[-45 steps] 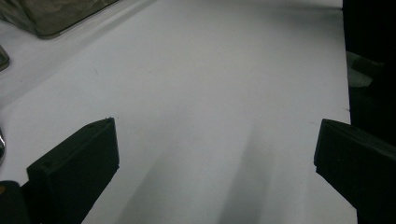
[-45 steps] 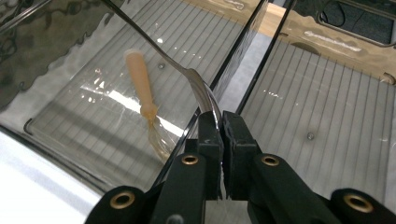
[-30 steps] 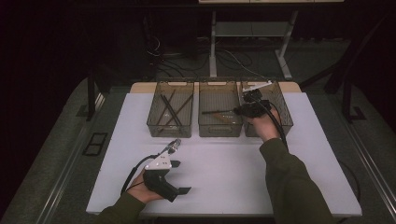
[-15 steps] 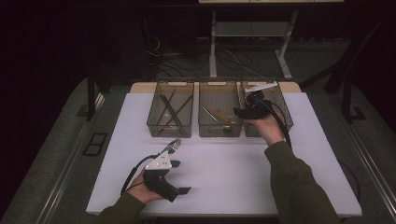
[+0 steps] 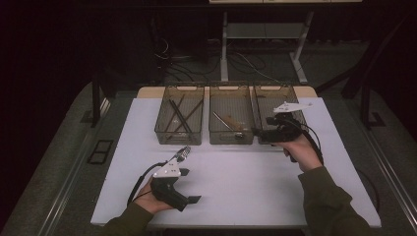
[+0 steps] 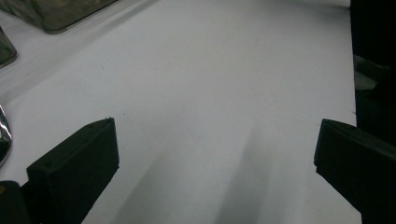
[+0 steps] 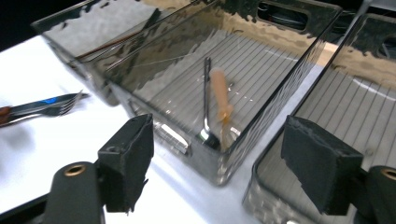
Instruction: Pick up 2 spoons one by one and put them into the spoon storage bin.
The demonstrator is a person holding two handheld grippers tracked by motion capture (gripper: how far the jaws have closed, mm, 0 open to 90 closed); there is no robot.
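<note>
Three clear bins stand in a row at the table's far side. The left bin (image 5: 179,118) holds several dark sticks. In the middle bin (image 5: 231,101) lie a metal utensil (image 7: 207,100) and a wooden one (image 7: 219,95). My right gripper (image 5: 257,132) hovers at the near edge between the middle and right bins (image 5: 275,98). Its jaws have just been opening; in the right gripper view (image 7: 218,142) they stand open with nothing between them. My left gripper (image 5: 189,186) rests open on the white table near the front, empty (image 6: 215,140). A fork (image 5: 182,153) lies just beyond it.
The white tabletop (image 5: 246,172) stretches bare between the two hands. The fork (image 7: 51,105) also lies to the left in the right gripper view. A bin corner (image 6: 60,14) stands at the top left of the left gripper view. Dark floor surrounds the table.
The right gripper let a dark utensil go into the middle bin, opened its jaws and drew back to the right, toward the bins' near edge. The left hand stayed still.
</note>
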